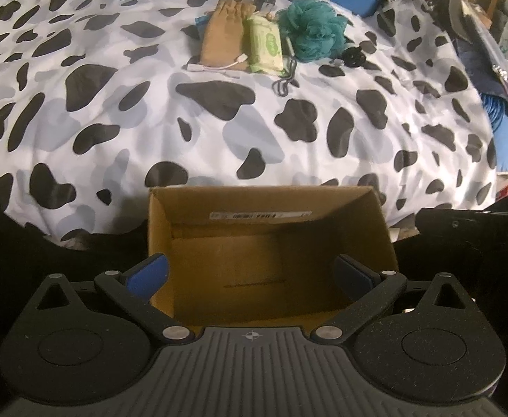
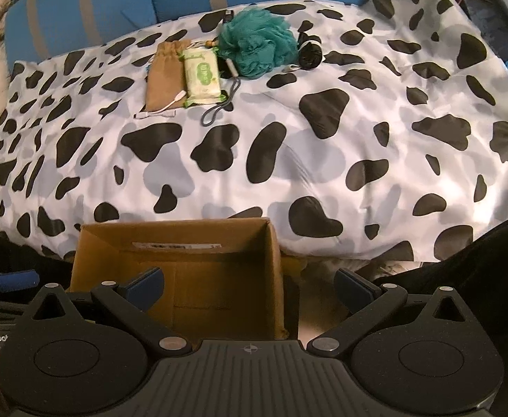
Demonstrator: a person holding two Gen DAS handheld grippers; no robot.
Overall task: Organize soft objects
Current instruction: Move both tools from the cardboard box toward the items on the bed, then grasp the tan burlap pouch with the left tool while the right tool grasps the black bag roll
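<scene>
Both pictures are a bit dim and soft, bent round at the dark corners, with shadow inside the box (image 1: 271,260).

Open cardboard box (image 2: 177,274) at near edge of cow-print duvet (image 2: 288,160) — tan pouch (image 2: 165,76), wipes pack (image 2: 202,76), teal loofah (image 2: 257,43) far beyond.

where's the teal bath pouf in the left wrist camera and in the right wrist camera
Left wrist: teal bath pouf at upper centre-right, on the cow-print cover.
Right wrist: pouf at top centre.
Shared landmark: the green wipes pack, lying just left of the pouf in both views.
</scene>
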